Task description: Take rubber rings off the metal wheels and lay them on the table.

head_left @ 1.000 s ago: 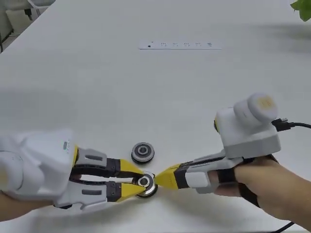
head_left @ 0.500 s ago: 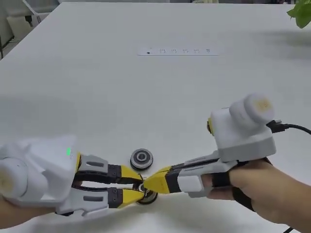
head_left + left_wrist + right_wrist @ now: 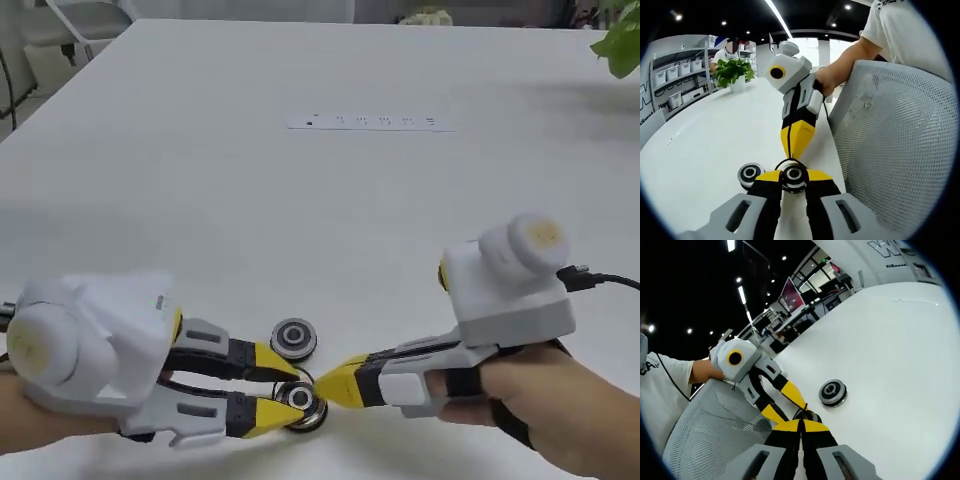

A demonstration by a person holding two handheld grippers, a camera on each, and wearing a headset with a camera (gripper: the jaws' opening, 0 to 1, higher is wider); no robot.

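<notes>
Currently clamping a metal wheel (image 3: 298, 398) with the left gripper (image 3: 288, 393) at lower centre, pinching its rubber ring (image 3: 314, 414) tight with the right gripper (image 3: 324, 385). Might lose the thin ring if tugged askew, or bump the second wheel (image 3: 294, 338) just above.

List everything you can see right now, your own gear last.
table: one, white, under everything.
held wheel: one, silver with a black rubber ring, between the left gripper's jaws.
free wheel: one, silver with a black ring, flat on the table just beyond the held one.
socket strip: one, white, far across the table.
plant: one, green, far right corner.
mesh chair: one, grey, beside the table.
left gripper: one, white and yellow, clamped on the held wheel.
right gripper: one, white and yellow, jaws together, tip at the held wheel's rim.
</notes>
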